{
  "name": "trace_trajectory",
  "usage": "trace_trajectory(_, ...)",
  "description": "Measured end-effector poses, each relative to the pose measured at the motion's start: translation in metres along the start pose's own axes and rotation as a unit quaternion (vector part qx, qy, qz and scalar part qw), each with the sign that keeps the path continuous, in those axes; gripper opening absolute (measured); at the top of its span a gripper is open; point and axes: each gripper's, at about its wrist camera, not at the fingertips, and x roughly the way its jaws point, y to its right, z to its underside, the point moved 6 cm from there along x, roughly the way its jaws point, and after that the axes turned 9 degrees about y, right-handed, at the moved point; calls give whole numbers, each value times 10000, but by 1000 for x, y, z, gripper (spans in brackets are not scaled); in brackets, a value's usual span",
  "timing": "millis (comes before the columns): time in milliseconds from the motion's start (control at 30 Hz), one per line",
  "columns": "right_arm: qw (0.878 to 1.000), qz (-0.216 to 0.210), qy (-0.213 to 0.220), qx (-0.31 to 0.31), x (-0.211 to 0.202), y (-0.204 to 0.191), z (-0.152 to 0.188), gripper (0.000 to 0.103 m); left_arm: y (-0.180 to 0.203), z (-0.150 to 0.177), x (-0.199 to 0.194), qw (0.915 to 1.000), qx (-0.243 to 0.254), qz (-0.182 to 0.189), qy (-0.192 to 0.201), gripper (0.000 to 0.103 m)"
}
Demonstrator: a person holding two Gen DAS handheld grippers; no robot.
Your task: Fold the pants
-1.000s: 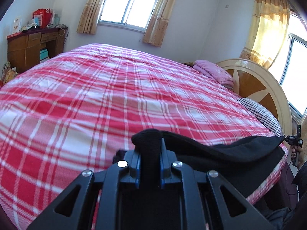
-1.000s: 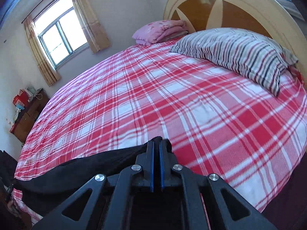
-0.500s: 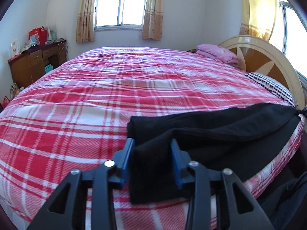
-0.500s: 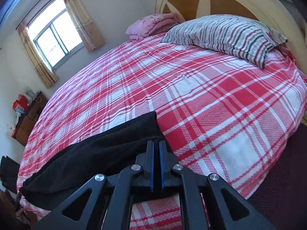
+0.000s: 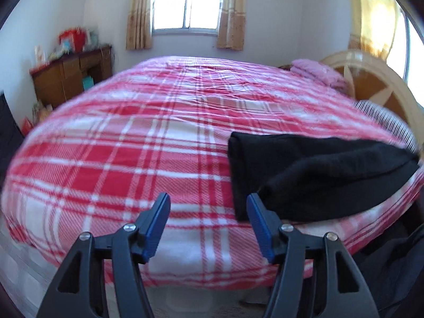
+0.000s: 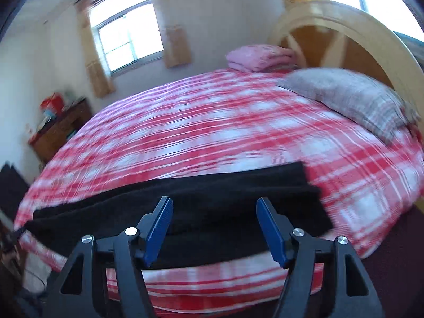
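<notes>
Black pants [image 5: 312, 175] laid lengthwise-folded along bed's [image 5: 132, 159] near edge; my left gripper [image 5: 208, 213] and right gripper [image 6: 213, 218] both spread, empty. Next: regrasp for cross-fold.

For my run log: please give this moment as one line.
left gripper: open | right gripper: open | black pants: lying on bed, ungripped

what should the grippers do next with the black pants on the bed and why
Probably bring the left gripper right, onto the near end of the black pants, and close on it to start a crosswise fold. Both it and the right gripper are open and empty, and the pants lie as one long doubled strip along the near edge of the plaid bed, so a lengthwise fold looks done.
</notes>
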Motion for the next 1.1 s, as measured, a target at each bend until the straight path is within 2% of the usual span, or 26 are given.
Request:
trace_trajectory(100,9965,-314,-73,-767,18,-66,8,67,5,-5,-7,9975,-562,427,46,63)
trace_trajectory(233,9795,-794,-291,-1830,42,-156,36,67,18,-4,-6,9905,-1029,881,-256,63)
trace_trajectory(300,9713,-1025,-383,-2115,47,-184,51,67,23,2,-4,9846,-1310,1068,-442,63)
trace_trajectory(333,9667,-1122,-417,-2262,51,-197,59,67,25,6,-2,9787,-1541,1244,-536,63)
trace_trajectory(433,9545,-1179,-351,-2718,60,-227,77,67,32,23,10,9517,-2347,1753,-918,63)
trace_trajectory(500,9485,-1160,-303,-2933,68,-242,83,67,34,25,12,9436,-2551,1884,-954,55)
trace_trajectory(567,9440,-1146,-305,-3080,75,-251,86,67,33,21,10,9350,-2771,2032,-879,54)
trace_trajectory(600,9406,-1121,-331,-3188,80,-256,89,67,32,19,7,9332,-2833,2051,-826,54)
trace_trajectory(733,9240,-983,-356,-3678,92,-270,100,67,25,11,4,9393,-2822,1814,-719,54)
trace_trajectory(900,8990,-730,-303,-4307,97,-274,116,67,23,17,12,9338,-2998,1698,-965,54)
trace_trajectory(1100,8913,-622,-208,-4486,96,-274,120,67,15,13,12,9201,-3402,1715,-907,54)
